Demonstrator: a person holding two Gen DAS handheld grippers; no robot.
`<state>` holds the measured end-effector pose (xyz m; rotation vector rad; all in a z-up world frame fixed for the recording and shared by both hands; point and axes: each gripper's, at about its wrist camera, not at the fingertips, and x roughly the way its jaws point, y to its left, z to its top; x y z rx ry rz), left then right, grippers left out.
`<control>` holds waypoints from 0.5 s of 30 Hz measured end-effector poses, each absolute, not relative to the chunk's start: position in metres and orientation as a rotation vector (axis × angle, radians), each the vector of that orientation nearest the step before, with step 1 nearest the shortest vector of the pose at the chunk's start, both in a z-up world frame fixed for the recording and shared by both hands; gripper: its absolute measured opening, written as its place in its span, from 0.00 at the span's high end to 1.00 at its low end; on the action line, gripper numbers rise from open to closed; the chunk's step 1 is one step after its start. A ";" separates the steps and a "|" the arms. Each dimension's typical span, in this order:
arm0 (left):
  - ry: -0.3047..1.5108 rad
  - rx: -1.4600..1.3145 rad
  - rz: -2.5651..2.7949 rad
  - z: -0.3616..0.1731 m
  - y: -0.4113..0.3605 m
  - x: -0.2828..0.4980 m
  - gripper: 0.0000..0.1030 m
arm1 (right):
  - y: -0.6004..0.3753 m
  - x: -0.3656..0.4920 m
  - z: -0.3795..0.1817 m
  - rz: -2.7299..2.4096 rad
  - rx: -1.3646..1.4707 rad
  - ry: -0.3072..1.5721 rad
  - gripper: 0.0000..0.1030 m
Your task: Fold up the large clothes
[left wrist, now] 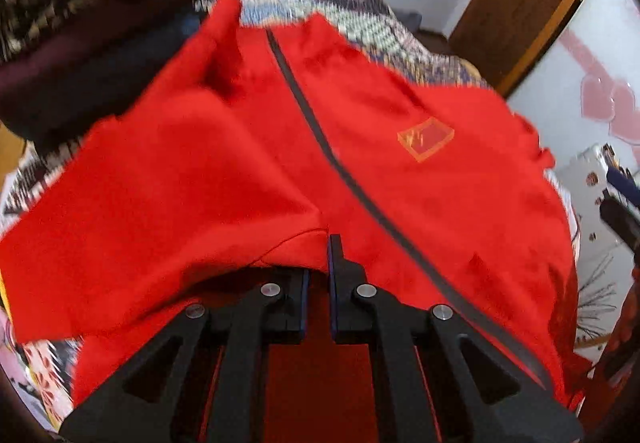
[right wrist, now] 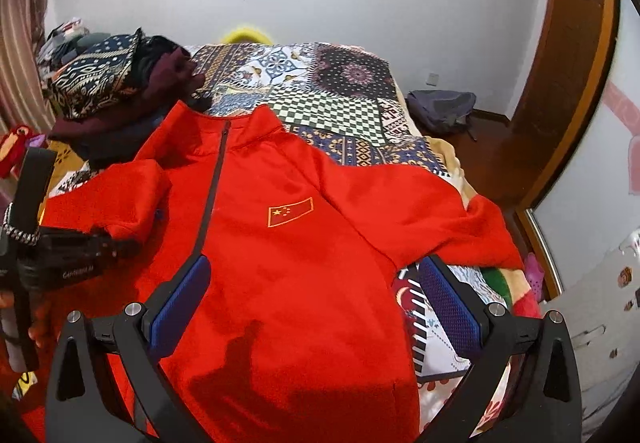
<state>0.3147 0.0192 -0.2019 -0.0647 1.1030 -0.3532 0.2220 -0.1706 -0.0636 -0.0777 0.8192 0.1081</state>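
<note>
The patchwork-patterned bed cover point(right wrist: 344, 83) carries the red zip-front fleece jacket point(right wrist: 280, 243), spread face up for folding. Beside its collar sits a pile of dark folded clothes point(right wrist: 120, 91); no containers show. The left gripper point(left wrist: 320, 275) pinches 1 red sleeve edge, seemingly to fold it inward. The right gripper point(right wrist: 316, 307) hovers spread above the hem.

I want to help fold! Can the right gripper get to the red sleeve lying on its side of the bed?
Probably yes. The right gripper hangs open over the red jacket, and the sleeve lies flat just beyond its finger with nothing on top of it.
</note>
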 end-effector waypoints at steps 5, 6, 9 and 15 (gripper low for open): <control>1.060 -0.053 -0.326 -0.186 0.037 0.297 0.71 | -0.153 0.230 -0.054 0.160 -0.121 0.799 0.00; 1.042 -0.055 -0.316 -0.182 0.040 0.294 0.64 | -0.147 0.232 -0.051 0.177 -0.131 0.792 0.00; 0.949 -0.057 -0.245 -0.161 0.064 0.283 0.47 | -0.123 0.241 -0.040 0.236 -0.177 0.766 0.00; 0.838 -0.083 -0.096 -0.131 0.129 0.264 0.39 | -0.053 0.257 -0.031 0.377 -0.271 0.758 0.00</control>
